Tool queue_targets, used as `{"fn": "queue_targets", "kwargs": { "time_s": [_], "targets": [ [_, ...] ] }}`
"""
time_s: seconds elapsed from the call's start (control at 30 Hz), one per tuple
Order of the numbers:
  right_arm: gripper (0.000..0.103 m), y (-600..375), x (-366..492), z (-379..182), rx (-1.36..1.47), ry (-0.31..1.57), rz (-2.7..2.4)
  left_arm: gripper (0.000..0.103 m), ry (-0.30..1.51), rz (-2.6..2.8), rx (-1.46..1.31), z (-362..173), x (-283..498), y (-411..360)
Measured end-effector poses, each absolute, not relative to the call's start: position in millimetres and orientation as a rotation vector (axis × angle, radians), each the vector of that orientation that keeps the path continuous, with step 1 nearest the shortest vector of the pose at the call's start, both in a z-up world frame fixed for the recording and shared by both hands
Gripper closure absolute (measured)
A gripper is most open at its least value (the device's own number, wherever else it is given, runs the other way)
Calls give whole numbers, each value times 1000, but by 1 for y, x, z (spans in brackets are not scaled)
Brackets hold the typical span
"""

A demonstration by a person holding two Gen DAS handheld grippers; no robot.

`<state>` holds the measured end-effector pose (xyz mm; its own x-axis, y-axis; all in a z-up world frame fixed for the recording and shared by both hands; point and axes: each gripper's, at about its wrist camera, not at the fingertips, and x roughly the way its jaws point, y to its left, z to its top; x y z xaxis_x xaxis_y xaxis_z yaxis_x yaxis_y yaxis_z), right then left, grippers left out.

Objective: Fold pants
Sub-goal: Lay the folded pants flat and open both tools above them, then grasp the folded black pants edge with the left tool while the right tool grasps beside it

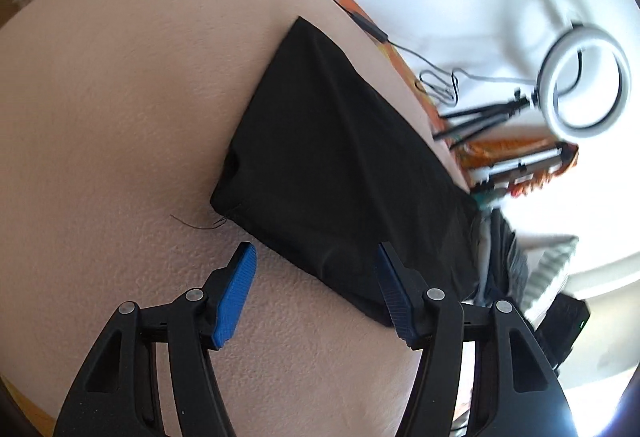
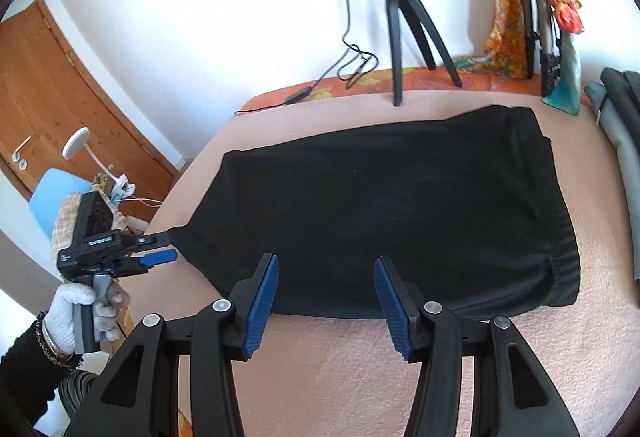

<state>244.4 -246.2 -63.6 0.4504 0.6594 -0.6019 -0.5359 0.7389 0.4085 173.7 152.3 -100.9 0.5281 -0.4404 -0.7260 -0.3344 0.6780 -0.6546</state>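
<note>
Black pants [image 2: 400,205] lie folded into a wide flat stack on the pink bed cover [image 2: 360,365], waistband at the right end. My right gripper [image 2: 326,259] hovers open over the near long edge, its blue pads [image 2: 262,301] apart with nothing pinched. My left gripper [image 2: 170,247], in a white-gloved hand [image 2: 72,313], is open at the stack's pointed left corner. In the left wrist view the pants [image 1: 340,157] stretch away, and the left gripper [image 1: 315,247] straddles their near edge without pressing on the cloth.
A ring light on a black tripod [image 2: 400,17] stands at the bed's far edge with its cable [image 2: 352,65]. Grey clothes [image 2: 624,141] are piled at the right. Left of the bed are a wooden door [image 2: 80,85], a blue chair [image 2: 52,193] and a white lamp [image 2: 76,143].
</note>
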Motion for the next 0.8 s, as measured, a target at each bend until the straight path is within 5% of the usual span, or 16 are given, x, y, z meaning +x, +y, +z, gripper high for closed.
{"fn": "queue_targets", "kwargs": {
  "time_s": [0.5,0.63,0.8],
  "targets": [
    [47,-249,232,-52,217,788,790,47,918,17,-877,-112,192,152],
    [47,-238,233,-51,194,806,802,93,921,-14,-894,-125,202,150],
    [42,-199,239,-37,90,801,840,96,858,-77,-732,-107,207,142]
  ]
}}
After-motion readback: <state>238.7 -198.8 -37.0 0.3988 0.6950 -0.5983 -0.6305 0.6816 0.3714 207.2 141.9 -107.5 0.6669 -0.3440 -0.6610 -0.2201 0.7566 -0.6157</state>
